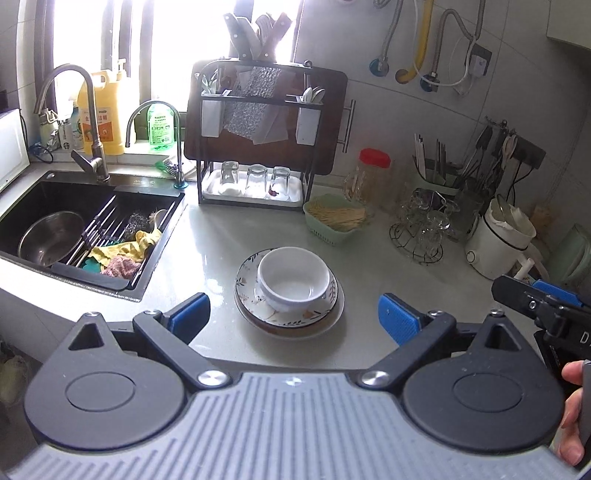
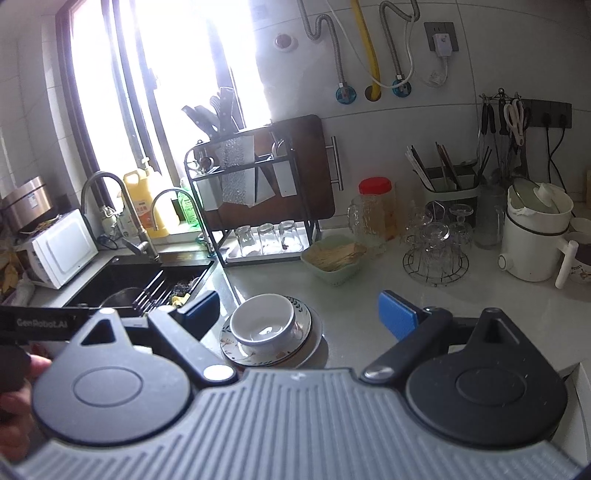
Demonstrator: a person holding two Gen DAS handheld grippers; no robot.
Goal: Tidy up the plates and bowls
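The left gripper and right gripper both stand wide, nothing between their blue pads. Just ahead, a round white ceramic bowl sits upright, mouth up, on stacked leaf-patterned plates; the lower plates are mostly hidden. They rest on a pale glossy countertop, right of a black sink.

Lower plate mostly hidden under patterned plate; bottle labels unreadable; window blown out.

White bowl, leaf-print plate, blue-padded tongs, poss. brown plate beneath
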